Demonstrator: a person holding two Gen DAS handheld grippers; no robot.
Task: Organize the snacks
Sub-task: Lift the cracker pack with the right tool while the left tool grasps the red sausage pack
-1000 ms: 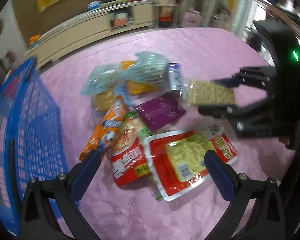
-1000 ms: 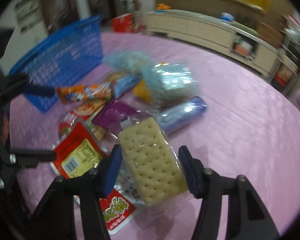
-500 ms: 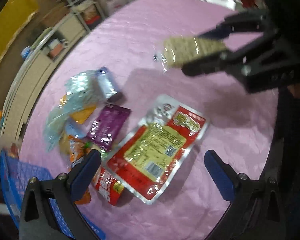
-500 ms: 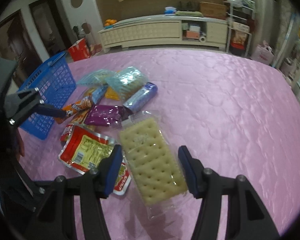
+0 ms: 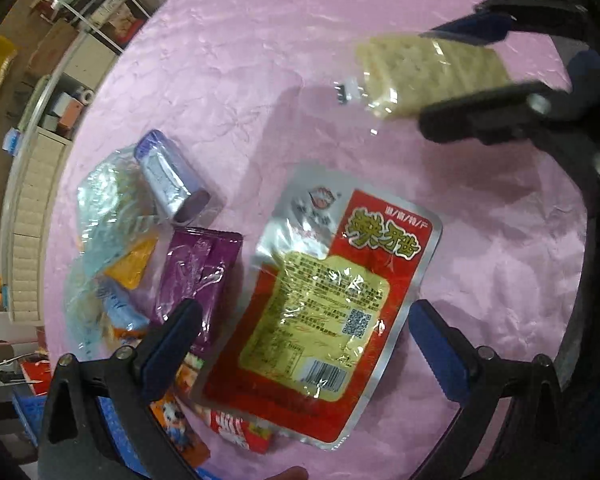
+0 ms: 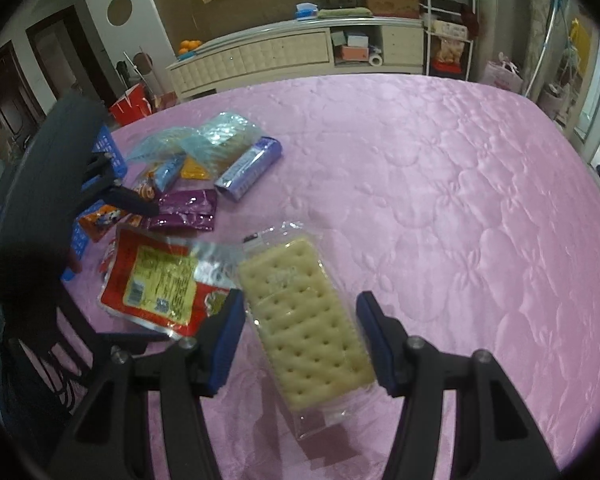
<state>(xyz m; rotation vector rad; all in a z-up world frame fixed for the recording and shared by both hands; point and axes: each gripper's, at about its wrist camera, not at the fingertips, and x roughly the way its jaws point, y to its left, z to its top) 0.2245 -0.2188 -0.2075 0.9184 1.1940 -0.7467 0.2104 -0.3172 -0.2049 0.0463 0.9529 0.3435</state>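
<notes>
A pink quilted cloth [image 6: 440, 200] covers the table, with a long cream sideboard [image 6: 284, 54] against the wall behind it. My right gripper [image 6: 300, 334] is clamped on one clear-wrapped cracker pack [image 6: 304, 312], lifted off the cloth; its far end sticks out past my fingertips. My left gripper [image 5: 302, 348] hangs released, fingers spread wide, over one big red and yellow pouch [image 5: 320, 304] lying flat on the cloth with its printed back up. Beside that pouch sits a loose heap: one purple packet [image 5: 198, 276], one silvery-blue roll [image 5: 170, 178], and pale blue crinkly bags [image 5: 100, 216] whose number I cannot tell, as they overlap. An orange wedge [image 5: 132, 268] shows from under them. One more red packet [image 5: 238, 428] and an orange cartoon wrapper [image 5: 180, 436] are mostly covered by the pouch and my left finger. A blue basket [image 6: 112, 154] shows only as a corner behind my left gripper.
</notes>
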